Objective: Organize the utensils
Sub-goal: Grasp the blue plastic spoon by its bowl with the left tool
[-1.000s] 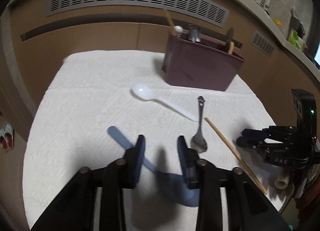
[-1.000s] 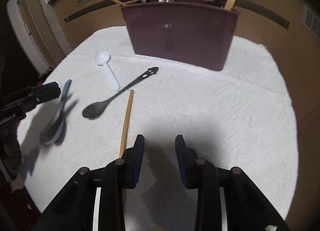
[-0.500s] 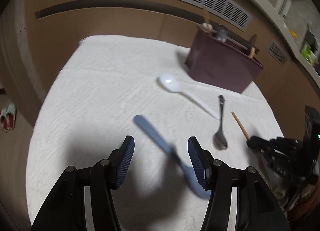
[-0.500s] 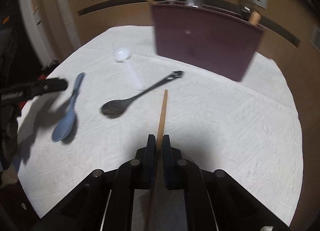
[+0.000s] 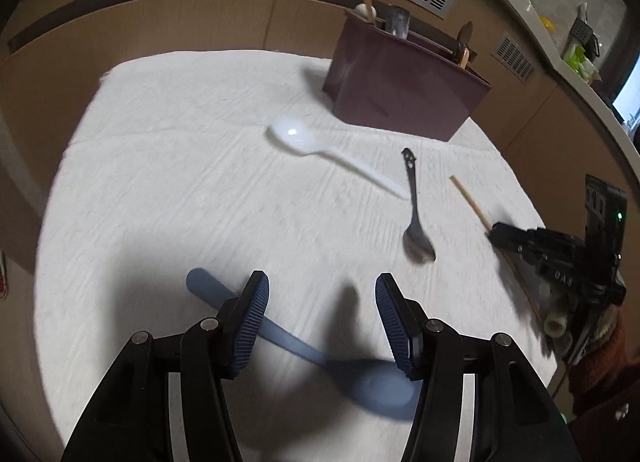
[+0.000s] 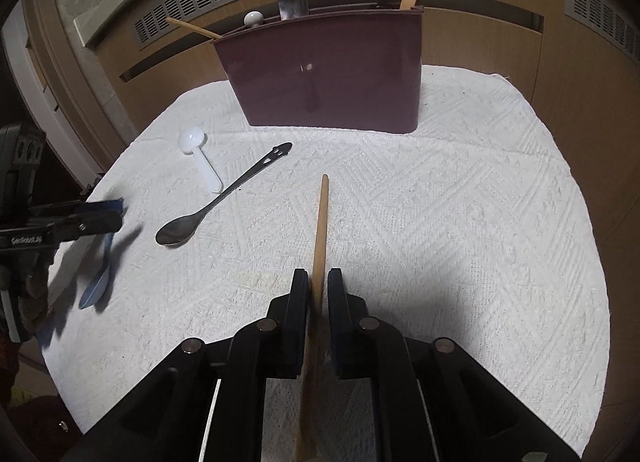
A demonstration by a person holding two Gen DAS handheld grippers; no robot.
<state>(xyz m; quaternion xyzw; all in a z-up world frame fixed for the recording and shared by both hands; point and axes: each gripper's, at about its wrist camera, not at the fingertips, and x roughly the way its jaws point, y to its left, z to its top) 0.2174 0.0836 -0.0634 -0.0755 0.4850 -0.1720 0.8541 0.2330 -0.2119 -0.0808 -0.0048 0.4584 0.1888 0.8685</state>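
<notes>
A white textured cloth (image 6: 440, 222) covers my counter below brown slatted panels. My left gripper (image 5: 320, 314) hangs released, jaws wide, over the blue plastic spoon (image 5: 304, 350). Rightward lie a white plastic spoon (image 5: 320, 146) and a dark metal spoon (image 5: 416, 230). My right gripper (image 6: 319, 282) is clenched around a long wooden chopstick (image 6: 322, 222), its tip towards the maroon plastic utensil holder (image 6: 328, 70).

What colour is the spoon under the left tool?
Blue spoon, clearest in the left wrist view.
</notes>
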